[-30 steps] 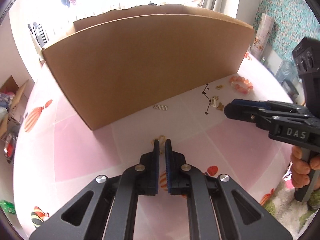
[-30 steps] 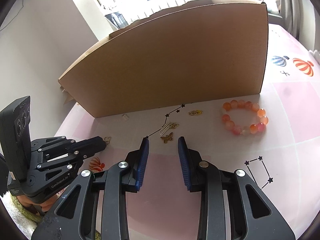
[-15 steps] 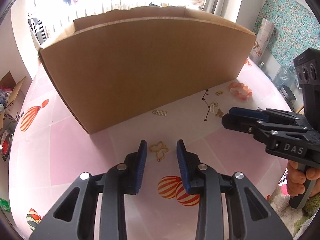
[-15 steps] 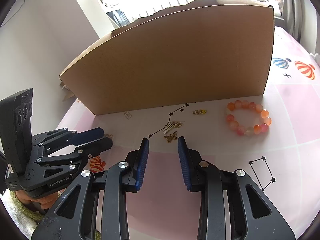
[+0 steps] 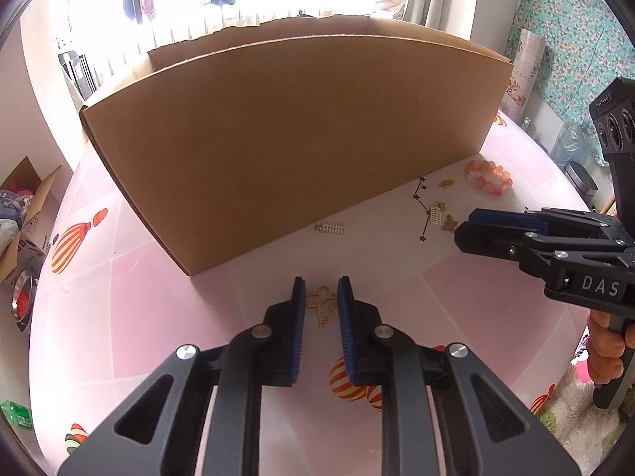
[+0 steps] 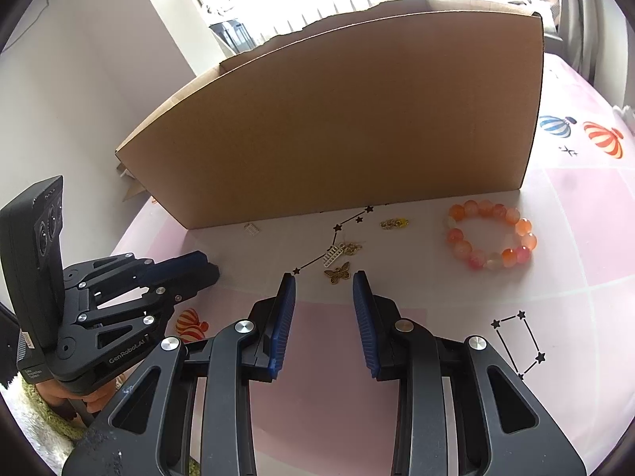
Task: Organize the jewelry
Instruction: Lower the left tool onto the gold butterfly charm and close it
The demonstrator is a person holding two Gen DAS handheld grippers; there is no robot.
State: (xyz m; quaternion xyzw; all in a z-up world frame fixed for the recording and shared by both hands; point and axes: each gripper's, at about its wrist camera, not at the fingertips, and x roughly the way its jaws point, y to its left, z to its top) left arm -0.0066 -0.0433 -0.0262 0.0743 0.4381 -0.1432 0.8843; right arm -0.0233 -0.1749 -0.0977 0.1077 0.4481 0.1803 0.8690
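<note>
Narrowing again after widening, left gripper fingers flank, ungripped, the gold butterfly charm on the table; right gripper fingers gape empty.

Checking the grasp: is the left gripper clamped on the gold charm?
No: left gripper has been closing around the gold charm, gaps still visible.

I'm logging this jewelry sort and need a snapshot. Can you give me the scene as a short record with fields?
surface: pink tablecloth with balloon prints
container: cardboard box, upright, behind the jewelry
left gripper: jaws just closing around gold outline butterfly charm lying between them; pads not yet pressing it
right gripper: open, empty, just short of bronze butterfly charm
loose pieces: orange bead bracelet, white ladder charm, small gold chain piece
</note>
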